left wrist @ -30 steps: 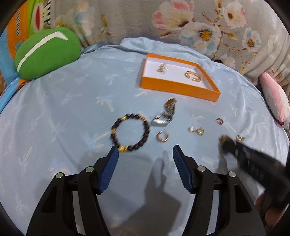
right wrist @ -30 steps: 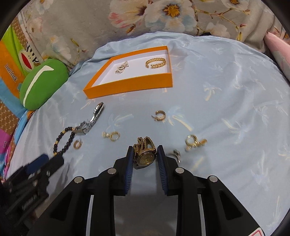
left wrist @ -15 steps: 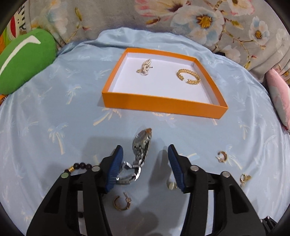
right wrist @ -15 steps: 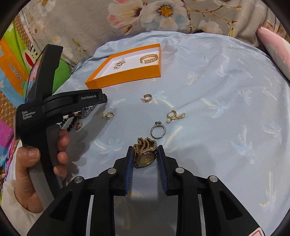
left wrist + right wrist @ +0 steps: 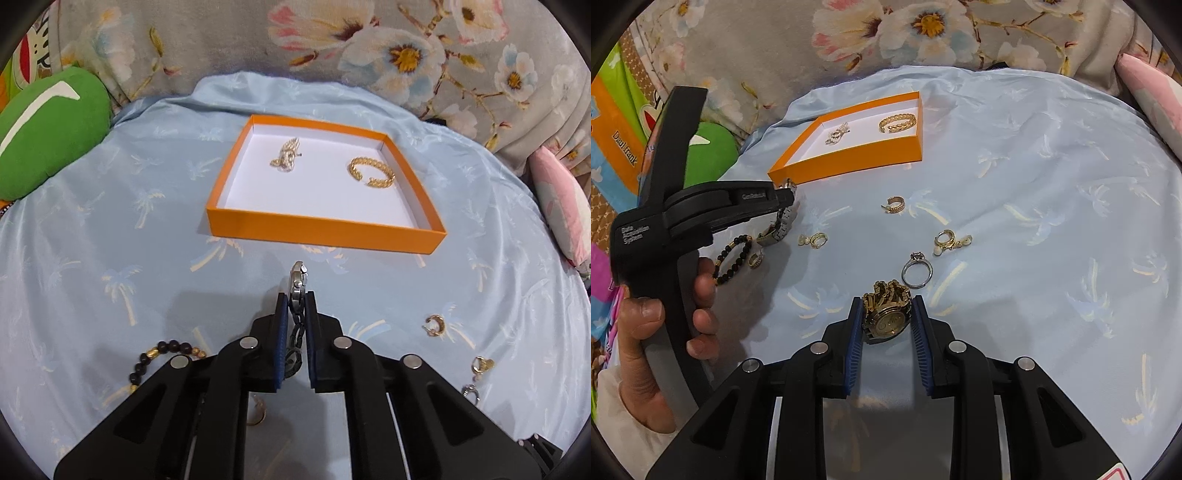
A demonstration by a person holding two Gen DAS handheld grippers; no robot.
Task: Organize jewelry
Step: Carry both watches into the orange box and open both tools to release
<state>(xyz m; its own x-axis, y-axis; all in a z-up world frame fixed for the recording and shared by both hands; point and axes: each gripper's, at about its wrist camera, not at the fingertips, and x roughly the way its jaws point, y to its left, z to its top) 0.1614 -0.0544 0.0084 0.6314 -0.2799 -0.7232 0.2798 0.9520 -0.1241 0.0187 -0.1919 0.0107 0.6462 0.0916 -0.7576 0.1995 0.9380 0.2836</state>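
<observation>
While both tongs grip a watch each, the holdings stand as follows. Left gripper [image 5: 295, 301]: jaws closed on the silver watch [image 5: 298, 280], case edge-on above the fingertips, its bracelet hanging down between the pads; dial not readable. Right gripper [image 5: 886, 314]: jaws closed on the gold watch [image 5: 886, 317], dial up, script on the dial too small to make out, folded band at 12 o'clock of the case.

Orange tray [image 5: 321, 232], at 12 o'clock from the left gripper, on the blue cloth [image 5: 110, 240]: holds a gold chain bangle [image 5: 371, 171] toward 1 o'clock and a pearl brooch [image 5: 286, 158] toward 11 o'clock, apart from each other.

Loose on the cloth, right wrist view: silver ring [image 5: 916, 271] just beyond the gold watch at 1 o'clock; pearl-drop earring [image 5: 951, 240] further out; gold hoop [image 5: 895, 205] near 12 o'clock; second pearl-drop earring [image 5: 812, 240] at 11 o'clock; dark bead bracelet [image 5: 733, 258] and a small gold hoop [image 5: 755, 258] at 10 o'clock, bracelet partly hidden behind the left hand [image 5: 646, 350].

Writing: the left gripper's body reads "Data Acquisition System"; a second label near its tip is blurred. An orange panel [image 5: 620, 147] at 10 o'clock reads "Daul Frank", cut off by the frame. Green cushion [image 5: 48, 133] at 10 o'clock in the left view; floral fabric [image 5: 369, 48] behind; pink pillow [image 5: 561, 206] at 3 o'clock, cut off.
</observation>
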